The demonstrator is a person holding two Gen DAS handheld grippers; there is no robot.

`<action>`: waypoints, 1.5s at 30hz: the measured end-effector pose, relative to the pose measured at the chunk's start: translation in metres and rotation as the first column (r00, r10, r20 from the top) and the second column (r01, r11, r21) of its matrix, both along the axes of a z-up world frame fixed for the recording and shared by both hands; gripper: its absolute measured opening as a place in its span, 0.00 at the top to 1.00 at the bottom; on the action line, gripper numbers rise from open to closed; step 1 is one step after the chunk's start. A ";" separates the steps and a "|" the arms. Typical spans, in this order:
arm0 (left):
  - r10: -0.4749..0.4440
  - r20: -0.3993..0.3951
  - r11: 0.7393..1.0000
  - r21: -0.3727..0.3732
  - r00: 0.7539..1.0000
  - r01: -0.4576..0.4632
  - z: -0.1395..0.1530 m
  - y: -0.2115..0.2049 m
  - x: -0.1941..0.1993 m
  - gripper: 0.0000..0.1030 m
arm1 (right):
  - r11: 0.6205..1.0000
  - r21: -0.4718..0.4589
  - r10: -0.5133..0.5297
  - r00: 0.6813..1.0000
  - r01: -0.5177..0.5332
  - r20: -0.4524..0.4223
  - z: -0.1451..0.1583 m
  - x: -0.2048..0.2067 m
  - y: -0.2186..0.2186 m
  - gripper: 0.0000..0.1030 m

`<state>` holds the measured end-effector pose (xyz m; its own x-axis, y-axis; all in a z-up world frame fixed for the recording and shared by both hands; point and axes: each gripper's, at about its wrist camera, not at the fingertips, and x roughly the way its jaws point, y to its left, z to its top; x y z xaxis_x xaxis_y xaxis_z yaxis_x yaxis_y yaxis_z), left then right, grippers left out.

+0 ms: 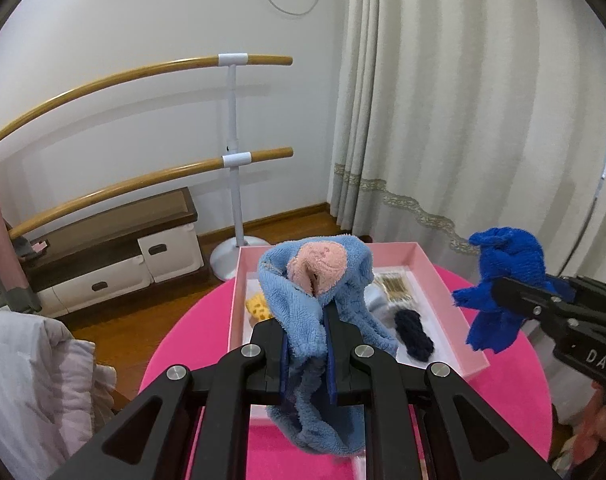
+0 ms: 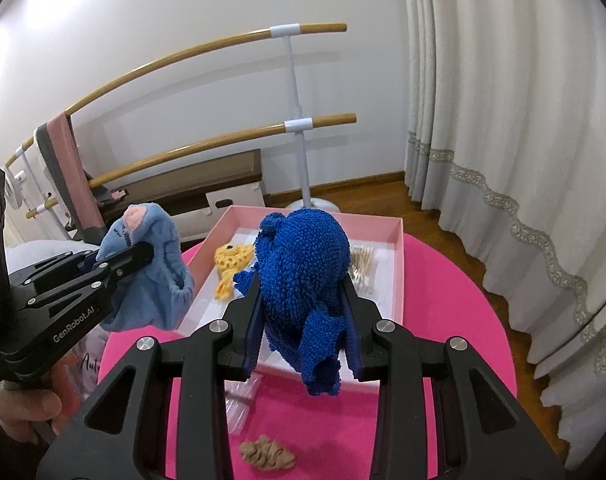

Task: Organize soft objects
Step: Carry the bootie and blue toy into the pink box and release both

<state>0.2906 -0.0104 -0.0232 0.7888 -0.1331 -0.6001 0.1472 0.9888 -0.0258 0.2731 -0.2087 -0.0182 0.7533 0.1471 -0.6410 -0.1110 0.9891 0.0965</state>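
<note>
My left gripper is shut on a light blue terry cloth with a pink patch, held up over the near side of the pink box; the cloth also hangs from that gripper at the left of the right wrist view. My right gripper is shut on a dark blue fluffy cloth, raised above the box; this cloth and gripper appear at the right of the left wrist view. Inside the box lie a yellow spotted soft toy and a dark navy scrunchie.
The box sits on a round magenta table. Cotton swabs lie in the box. A tan scrunchie rests on the table near me. Behind stand a ballet barre, a low cabinet and curtains.
</note>
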 end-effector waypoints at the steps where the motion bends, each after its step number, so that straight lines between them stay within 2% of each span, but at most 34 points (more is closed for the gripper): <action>1: 0.002 -0.002 1.000 0.002 1.000 -0.002 0.000 -0.001 0.008 0.89 | 1.000 -0.002 -0.001 1.000 0.001 -0.004 0.000 0.005 -0.002 0.70; 6: 0.000 -0.036 1.000 0.009 0.999 0.001 -0.012 -0.007 0.033 0.89 | 1.000 0.002 0.000 0.999 0.000 -0.034 -0.006 0.029 -0.008 0.70; 17: -0.001 -0.105 0.999 0.035 0.994 0.005 -0.029 -0.024 0.080 0.89 | 1.000 0.004 0.017 0.994 -0.017 -0.112 -0.033 0.055 -0.006 0.70; 24: 0.021 -0.164 0.997 0.071 0.986 -0.010 -0.047 -0.034 0.103 0.83 | 1.000 0.012 0.014 0.982 -0.012 -0.187 -0.064 0.071 -0.006 0.70; 25: 0.027 -0.170 0.997 0.076 0.985 -0.014 -0.049 -0.035 0.107 0.80 | 1.000 0.016 0.012 0.980 -0.009 -0.197 -0.068 0.073 -0.007 0.69; 26: 0.032 -0.174 0.997 0.080 0.984 -0.018 -0.051 -0.036 0.109 0.73 | 1.000 0.017 0.009 0.979 -0.005 -0.205 -0.072 0.073 -0.008 0.69; 27: 0.038 -0.175 0.996 0.082 0.984 -0.023 -0.051 -0.037 0.111 0.59 | 1.000 0.021 0.007 0.977 -0.002 -0.211 -0.075 0.074 -0.009 0.66; 28: 0.044 -0.170 0.996 0.085 0.984 -0.030 -0.050 -0.038 0.112 0.49 | 1.000 0.024 0.003 0.977 0.003 -0.214 -0.077 0.074 -0.010 0.62; 29: 0.055 -0.161 0.995 0.091 0.985 -0.040 -0.049 -0.039 0.110 0.26 | 1.000 0.029 0.004 0.977 0.002 -0.215 -0.079 0.075 -0.012 0.59; 30: 0.069 -0.146 0.993 0.101 0.987 -0.054 -0.047 -0.040 0.110 0.08 | 0.999 0.034 0.003 0.976 0.005 -0.216 -0.080 0.076 -0.014 0.52; 31: 0.080 -0.129 0.992 0.109 0.988 -0.066 -0.046 -0.041 0.108 0.02 | 0.999 0.038 -0.003 0.977 0.011 -0.213 -0.081 0.076 -0.015 0.38; 32: 0.088 -0.112 0.991 0.114 0.990 -0.075 -0.045 -0.041 0.106 0.00 | 0.999 0.047 -0.012 0.979 0.022 -0.206 -0.082 0.075 -0.018 0.32; 35: 0.101 -0.094 0.988 0.126 0.990 -0.089 -0.041 -0.045 0.104 0.00 | 0.997 0.066 -0.026 0.982 0.039 -0.187 -0.080 0.071 -0.024 0.03; 36: 0.107 -0.087 0.988 0.125 0.990 -0.095 -0.038 -0.046 0.103 0.00 | 0.997 0.072 -0.028 0.984 0.041 -0.176 -0.077 0.068 -0.026 0.00; 45: 0.097 -0.030 0.992 0.084 0.995 -0.094 -0.017 -0.045 0.072 0.00 | 0.996 0.058 -0.069 0.994 0.074 -0.083 -0.041 0.046 -0.029 0.00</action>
<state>0.3623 -0.0554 -0.0407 0.7746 -0.0071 -0.6324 0.0522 0.9972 0.0528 0.3190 -0.2373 -0.0595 0.7091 0.1358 -0.6920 -0.0297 0.9862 0.1631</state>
